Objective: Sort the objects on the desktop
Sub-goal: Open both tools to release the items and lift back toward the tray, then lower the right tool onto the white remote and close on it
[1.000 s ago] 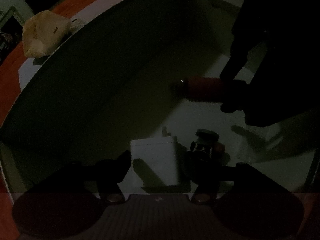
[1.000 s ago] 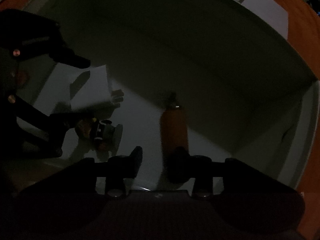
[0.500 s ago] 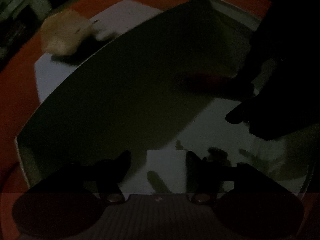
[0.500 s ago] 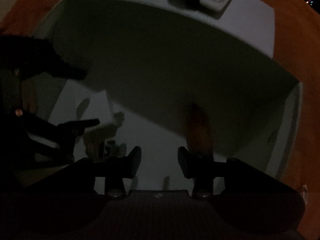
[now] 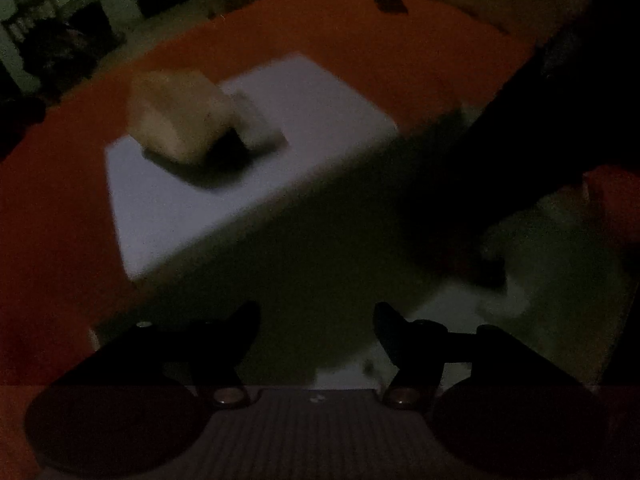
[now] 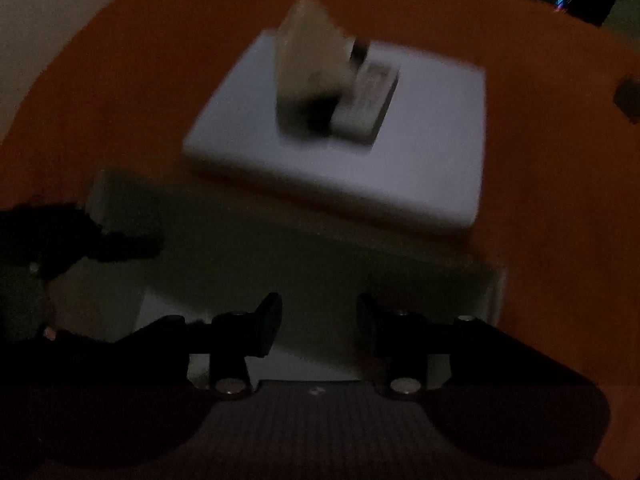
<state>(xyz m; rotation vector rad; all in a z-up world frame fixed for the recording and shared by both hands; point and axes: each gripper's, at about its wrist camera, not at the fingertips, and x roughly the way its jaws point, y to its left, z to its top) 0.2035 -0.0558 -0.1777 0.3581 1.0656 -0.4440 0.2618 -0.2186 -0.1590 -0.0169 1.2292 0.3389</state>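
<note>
**Both grippers up over the box, nothing in either**

Your left gripper [image 5: 316, 320] hangs above the near edge of the white box [image 5: 360, 248], jaws parted with only the box's dim inside showing between them. They have just been spreading a little wider, and nothing sits in the gap. Your right gripper [image 6: 319, 316] is over the same box [image 6: 280, 248], jaws apart too, empty between the fingers. The light is poor and both views are smeared, so the box's floor is mostly a murky grey-green.

Take the box as your marker. Beyond its far wall lies a pale flat sheet [image 5: 320, 120] on the orange table [image 5: 60, 240]. On that sheet stands a tan lump [image 5: 180, 120], crumpled-looking, and touching its side is a small pale block [image 5: 256, 124]. From the right wrist view the same lump [image 6: 312, 64] and block [image 6: 368, 100] sit together near the sheet's [image 6: 432, 140] middle, well apart from the box.

Inside the box, at its right end in the left view, a red shape [image 5: 616, 208] pokes in at the frame's edge; what it is you cannot tell through the blur. Further off across the table, past the sheet, a small dark square [image 5: 388, 0] lies alone.
</note>
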